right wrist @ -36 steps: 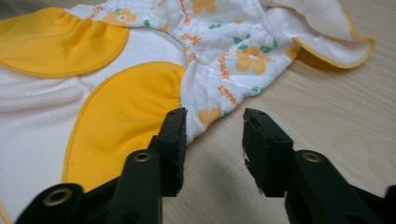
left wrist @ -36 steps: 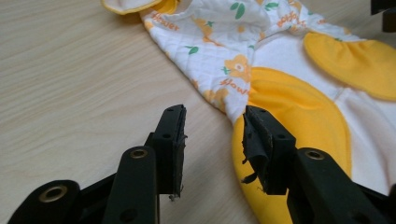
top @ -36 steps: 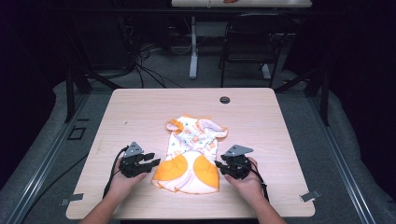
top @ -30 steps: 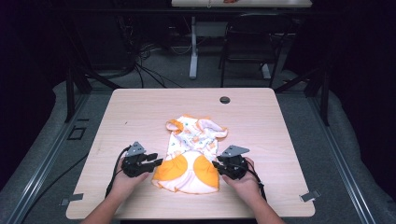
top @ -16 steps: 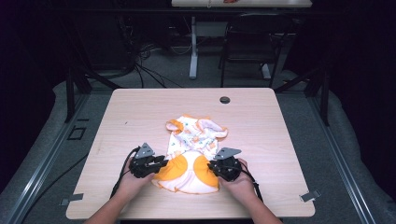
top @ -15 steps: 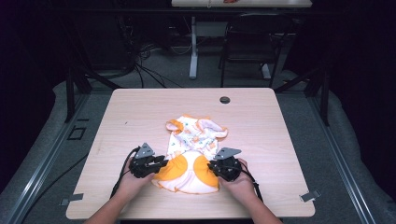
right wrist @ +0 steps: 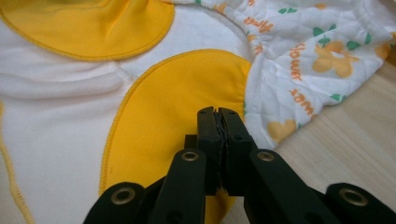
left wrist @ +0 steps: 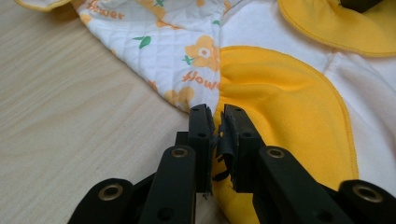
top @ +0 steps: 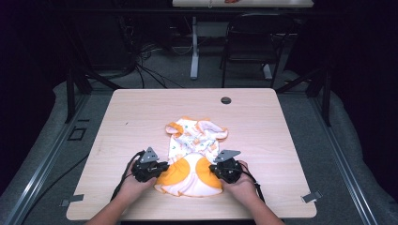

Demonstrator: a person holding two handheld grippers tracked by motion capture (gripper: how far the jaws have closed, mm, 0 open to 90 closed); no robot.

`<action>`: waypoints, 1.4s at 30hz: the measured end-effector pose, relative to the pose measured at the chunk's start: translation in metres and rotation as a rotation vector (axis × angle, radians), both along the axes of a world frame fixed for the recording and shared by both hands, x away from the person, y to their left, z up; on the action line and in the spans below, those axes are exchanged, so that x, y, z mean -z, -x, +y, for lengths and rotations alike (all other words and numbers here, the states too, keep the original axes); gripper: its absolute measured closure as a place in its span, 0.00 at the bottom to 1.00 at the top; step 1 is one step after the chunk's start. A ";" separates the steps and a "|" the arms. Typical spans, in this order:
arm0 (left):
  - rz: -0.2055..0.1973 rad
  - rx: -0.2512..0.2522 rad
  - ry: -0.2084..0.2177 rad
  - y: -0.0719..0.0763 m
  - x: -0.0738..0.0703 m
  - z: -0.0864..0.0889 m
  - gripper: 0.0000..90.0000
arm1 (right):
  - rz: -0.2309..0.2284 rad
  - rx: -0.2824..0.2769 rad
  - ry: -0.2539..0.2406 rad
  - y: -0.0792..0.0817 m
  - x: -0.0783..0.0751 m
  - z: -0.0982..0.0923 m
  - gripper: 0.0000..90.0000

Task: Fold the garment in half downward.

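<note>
- Baby garment (top: 193, 159) lies flat near the table's (top: 263, 126) front edge.
- Left gripper (top: 149, 169) and right gripper (top: 226, 169) are each clenched on an orange side panel; both grasps look complete, while any lift or fold remains.
- Compared with 1.2 s earlier, both grippers have closed inward onto the fabric.

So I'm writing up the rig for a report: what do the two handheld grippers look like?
Both are black. The left gripper and right gripper each carry a grey three-cornered plate on top and trail a black cable toward the person. In the gripper views, each has two flat black jaws on linked arms with brass-coloured rivets. The forearms are bare, with no sleeves visible.
</note>
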State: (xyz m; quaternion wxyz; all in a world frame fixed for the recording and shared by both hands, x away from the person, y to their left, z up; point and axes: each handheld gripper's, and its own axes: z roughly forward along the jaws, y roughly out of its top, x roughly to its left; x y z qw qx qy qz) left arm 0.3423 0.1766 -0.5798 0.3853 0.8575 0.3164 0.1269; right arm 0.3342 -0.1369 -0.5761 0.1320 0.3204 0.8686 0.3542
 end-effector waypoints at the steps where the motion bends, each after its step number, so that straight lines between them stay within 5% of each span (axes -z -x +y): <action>1: -0.002 0.005 -0.005 0.001 0.000 0.000 0.91 | -0.002 -0.006 0.003 0.000 0.000 0.000 0.98; 25: 0.040 0.064 -0.044 0.043 -0.004 0.001 0.90 | 0.081 -0.145 0.041 0.022 -0.006 -0.002 0.96; 26: 0.052 0.066 -0.036 0.042 -0.005 0.002 0.88 | 0.089 -0.138 0.044 0.021 -0.008 -0.003 0.90; 32: 0.067 0.034 0.039 0.034 -0.009 0.007 0.86 | 0.067 -0.115 -0.025 0.020 -0.012 -0.004 0.90; 42: 0.046 -0.010 0.033 0.001 -0.017 0.009 0.83 | 0.049 -0.075 -0.024 -0.004 -0.030 -0.007 0.91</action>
